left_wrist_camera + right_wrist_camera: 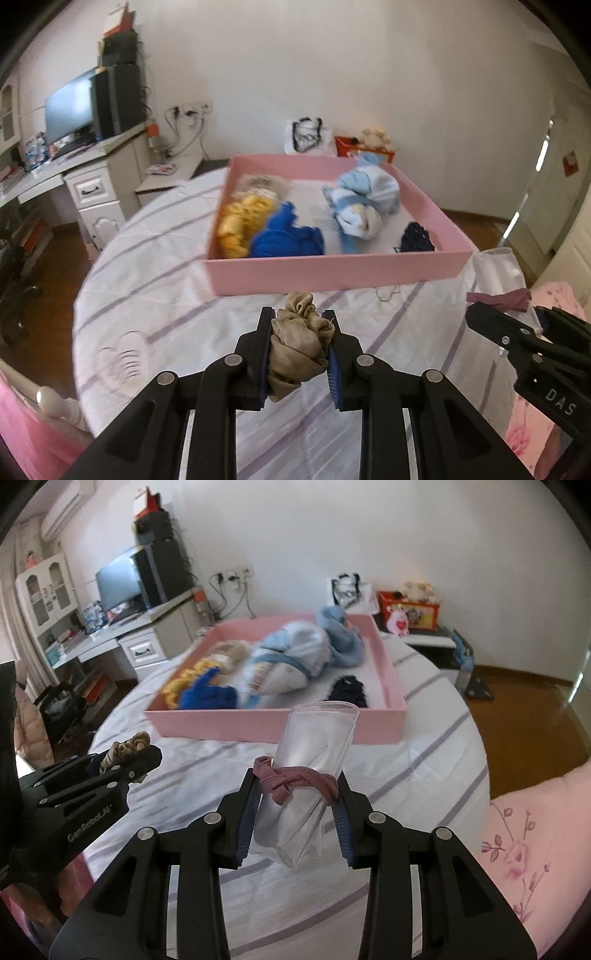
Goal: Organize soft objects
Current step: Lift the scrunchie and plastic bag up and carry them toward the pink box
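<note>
the left gripper (298,334) is clamped tight on a bunched beige scrunchie (300,347), held above the striped white bedsheet (177,295). the right gripper (298,788) grips a rolled clear plastic bag (310,775) tied with a mauve band (295,780). beyond both sits the pink tray (332,267) holding yellow, blue and pale-blue soft items.

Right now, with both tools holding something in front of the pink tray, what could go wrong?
1. The rolled clear plastic sleeve is slick and only its lower half sits in the right tool; it may slide out.
2. Its mauve elastic band looks loose and could slip off.
3. The beige satin scrunchie in the left tool might snag the near wall of the pink tray if carried low.
</note>
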`<state>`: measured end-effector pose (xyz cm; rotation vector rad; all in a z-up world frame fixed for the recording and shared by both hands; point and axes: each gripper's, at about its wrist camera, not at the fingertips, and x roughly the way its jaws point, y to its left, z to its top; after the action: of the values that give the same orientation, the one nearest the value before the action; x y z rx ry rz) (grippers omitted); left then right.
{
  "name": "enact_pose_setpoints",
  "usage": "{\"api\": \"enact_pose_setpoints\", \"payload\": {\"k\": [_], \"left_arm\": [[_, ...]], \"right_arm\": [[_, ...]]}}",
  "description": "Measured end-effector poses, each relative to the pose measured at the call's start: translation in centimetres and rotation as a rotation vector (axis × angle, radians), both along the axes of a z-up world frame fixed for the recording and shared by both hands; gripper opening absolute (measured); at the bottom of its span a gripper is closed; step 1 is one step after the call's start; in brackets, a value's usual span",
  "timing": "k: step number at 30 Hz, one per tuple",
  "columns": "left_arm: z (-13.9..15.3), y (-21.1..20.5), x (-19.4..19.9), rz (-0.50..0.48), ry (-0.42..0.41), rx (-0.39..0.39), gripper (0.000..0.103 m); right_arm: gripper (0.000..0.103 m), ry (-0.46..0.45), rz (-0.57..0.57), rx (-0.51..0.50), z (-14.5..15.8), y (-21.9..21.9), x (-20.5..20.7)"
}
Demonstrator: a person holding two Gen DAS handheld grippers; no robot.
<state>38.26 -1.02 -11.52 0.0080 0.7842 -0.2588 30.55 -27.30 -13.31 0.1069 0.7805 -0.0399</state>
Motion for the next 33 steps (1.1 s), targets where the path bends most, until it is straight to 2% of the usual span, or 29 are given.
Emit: {"api": "enact_pose_setpoints", "payload": {"k": [11,21,33], "left_arm": [[5.3,4.6,-9.1,0.083,-0.141,-0.020,0.022],[9.5,5.9,-18.5,0.102,-0.271,-0.016,0.022],[13.1,6.0,-25.8,0.099,-0.385,-0.019,0.022]], "right_arm": [[0.035,-0.142,0.057,-0.054,4.6,4.4,-5.7],[0.035,-0.253,0.095,-0.072,7.8,6.3,-10.2],[0.035,-0.384,0.099,-0.099,11.1,7.6,-14.9]]}}
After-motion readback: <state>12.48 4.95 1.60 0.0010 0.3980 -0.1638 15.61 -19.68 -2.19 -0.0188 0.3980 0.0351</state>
